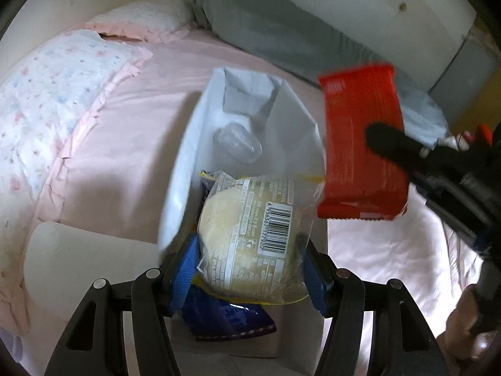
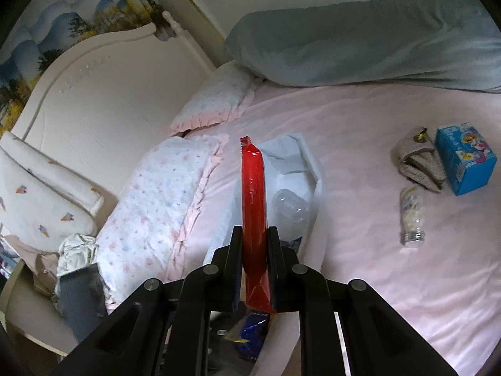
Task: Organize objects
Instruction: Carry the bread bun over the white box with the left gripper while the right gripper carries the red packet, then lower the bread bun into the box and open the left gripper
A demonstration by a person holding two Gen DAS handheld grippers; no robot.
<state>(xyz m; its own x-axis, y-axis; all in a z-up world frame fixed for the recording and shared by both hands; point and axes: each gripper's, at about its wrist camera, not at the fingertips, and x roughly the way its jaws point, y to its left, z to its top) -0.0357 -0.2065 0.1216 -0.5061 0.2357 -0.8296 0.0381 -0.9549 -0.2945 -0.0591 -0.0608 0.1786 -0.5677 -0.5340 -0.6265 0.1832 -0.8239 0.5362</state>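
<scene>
Red packet (image 2: 253, 194): glossy plastic film; clear crinkled wrapper on the bun pack (image 1: 250, 241) with a printed paper-like label. Bedsheet (image 2: 360, 144): smooth pink cloth, faint sheen. Bin (image 1: 184, 169): white, matt, smooth.

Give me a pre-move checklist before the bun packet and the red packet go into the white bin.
1. Left gripper clamped on bun packet: ok.
2. Right gripper shut on red packet: ok.
3. Bun packet over the white bin: ok.
4. Free room in the bin: ok at the far end; clear plastic container and blue wrapper already inside.
5. Red packet clear of the bin wall: cannot tell.
6. Bottle, blue box and folded cloth on the bed: not ok.
</scene>
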